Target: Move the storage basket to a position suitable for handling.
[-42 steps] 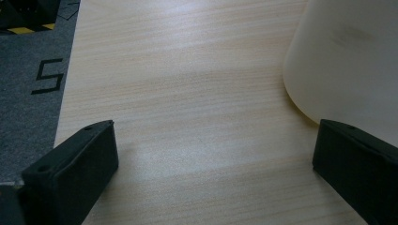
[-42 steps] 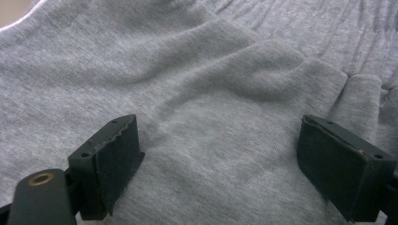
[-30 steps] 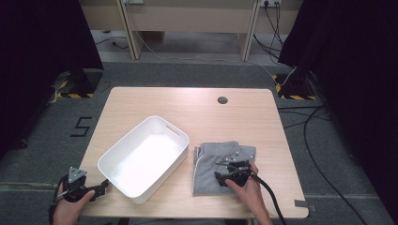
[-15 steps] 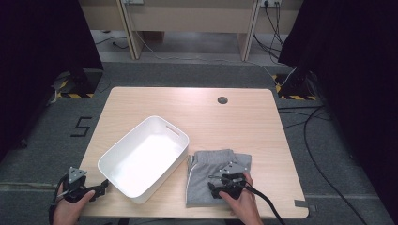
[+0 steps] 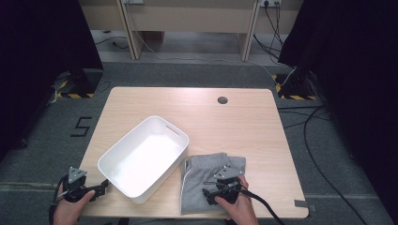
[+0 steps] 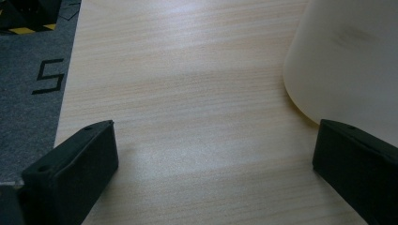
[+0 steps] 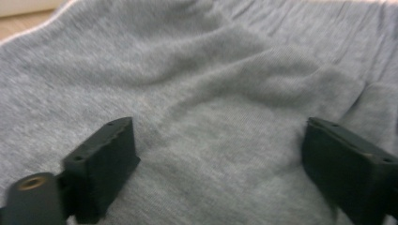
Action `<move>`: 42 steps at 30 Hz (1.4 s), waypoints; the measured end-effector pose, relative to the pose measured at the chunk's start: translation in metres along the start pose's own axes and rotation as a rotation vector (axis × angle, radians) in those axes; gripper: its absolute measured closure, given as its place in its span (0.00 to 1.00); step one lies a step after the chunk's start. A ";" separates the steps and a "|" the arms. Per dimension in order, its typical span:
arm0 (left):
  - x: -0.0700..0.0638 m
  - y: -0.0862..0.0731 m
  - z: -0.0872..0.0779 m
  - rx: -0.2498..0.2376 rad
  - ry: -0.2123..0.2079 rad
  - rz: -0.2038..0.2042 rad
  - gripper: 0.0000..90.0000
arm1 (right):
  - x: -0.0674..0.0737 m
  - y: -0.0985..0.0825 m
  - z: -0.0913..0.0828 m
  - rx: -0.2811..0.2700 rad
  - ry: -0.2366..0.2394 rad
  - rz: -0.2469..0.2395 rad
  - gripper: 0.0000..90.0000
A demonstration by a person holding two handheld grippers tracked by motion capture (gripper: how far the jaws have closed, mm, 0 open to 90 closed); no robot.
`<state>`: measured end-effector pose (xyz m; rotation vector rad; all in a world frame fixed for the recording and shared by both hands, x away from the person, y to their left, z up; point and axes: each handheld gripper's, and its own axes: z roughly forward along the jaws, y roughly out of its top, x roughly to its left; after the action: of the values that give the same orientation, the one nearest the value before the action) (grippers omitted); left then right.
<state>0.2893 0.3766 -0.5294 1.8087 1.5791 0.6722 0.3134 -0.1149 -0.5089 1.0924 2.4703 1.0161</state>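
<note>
high view: folded grey garment [image 5: 212, 183] lies at the table's [image 5: 244, 126] six o'clock, beside the empty white bin [image 5: 143, 159]; right gripper [image 5: 217, 193] spread wide over it, left gripper [image 5: 96, 190] open at seven o'clock. packing not yet begun.

Overhead view; two close table-level views

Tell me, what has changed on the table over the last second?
The right tongs slid leftward and nearer the table's front edge, dragging the grey folded garment up beside the white tub. Their jaws stand open over the cloth. The left tongs and the tub stayed put.
</note>
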 end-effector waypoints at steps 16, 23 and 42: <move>-0.001 -0.002 -0.017 -0.011 -0.083 -0.011 0.17 | -0.044 0.049 -0.031 -0.235 0.026 -0.057 0.34; -0.011 -0.006 -0.041 -0.086 -0.101 -0.044 0.16 | -0.050 0.084 -0.029 -0.289 0.049 -0.095 0.44; -0.039 0.016 -0.059 -0.146 -0.137 -0.014 0.17 | -0.038 0.167 0.060 -0.141 0.100 -0.228 0.73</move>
<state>0.2510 0.3442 -0.4771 1.6981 1.4145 0.6259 0.4600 -0.0332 -0.4394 0.7143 2.4842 1.1766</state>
